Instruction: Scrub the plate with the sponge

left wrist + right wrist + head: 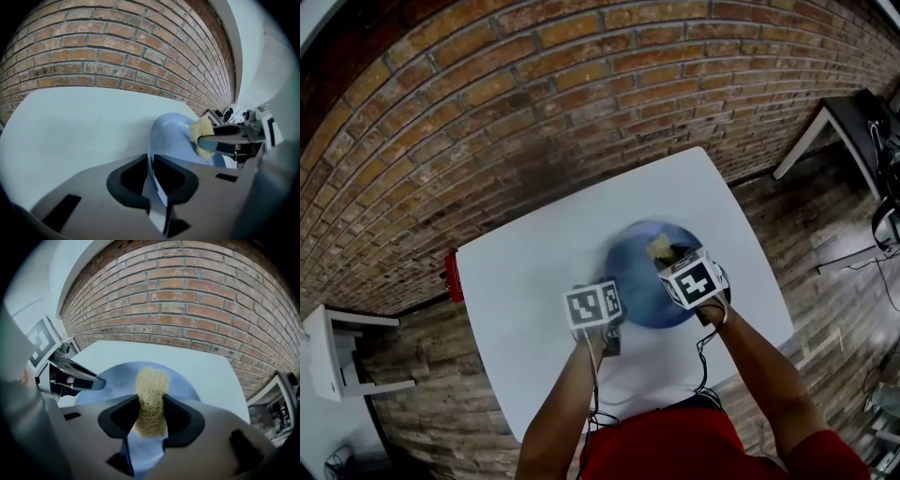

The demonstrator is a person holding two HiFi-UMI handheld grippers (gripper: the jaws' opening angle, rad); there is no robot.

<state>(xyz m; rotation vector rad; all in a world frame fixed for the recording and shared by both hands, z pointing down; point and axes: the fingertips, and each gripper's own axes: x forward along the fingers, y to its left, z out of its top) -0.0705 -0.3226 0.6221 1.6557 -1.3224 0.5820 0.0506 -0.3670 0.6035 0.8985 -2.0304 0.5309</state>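
Observation:
A blue plate [642, 281] lies on the white table [525, 281]. My left gripper [152, 176] is shut on the plate's near-left rim [151, 154], which runs edge-on between the jaws. My right gripper [151, 406] is shut on a yellow fibrous sponge [151, 392]. The sponge [660, 248] sits over the plate's far part [187, 383]. In the left gripper view the sponge [202, 136] shows at the right against the plate's inner surface [176, 140]. From the head view, the left gripper [609, 330] and the right gripper [670, 255] flank the plate.
A brick floor [534, 112] surrounds the square table. A red object [453, 276] hangs at the table's left edge. A white stand [333, 352] is at the far left, and a dark desk with cables [862, 122] at the right.

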